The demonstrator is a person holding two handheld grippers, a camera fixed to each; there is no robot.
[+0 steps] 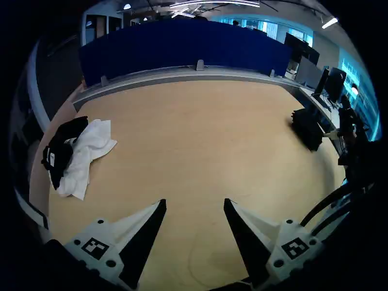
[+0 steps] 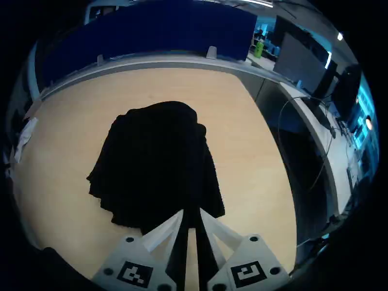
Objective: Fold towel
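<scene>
Your right gripper (image 2: 191, 211) is pinching the black towel (image 2: 155, 160) at its near edge — no fold is showing yet. Your left gripper (image 1: 194, 201) is hovering wide open, empty.

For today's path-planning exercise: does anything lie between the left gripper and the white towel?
Nothing visible does. Bare tabletop runs from the open left gripper to the white towel; the black cloth lies on its far side.

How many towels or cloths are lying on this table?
3: a white towel at left in the left gripper view, a black cloth bunched against it, and a black towel at the tips of the right gripper. Others may be hidden underneath.
</scene>
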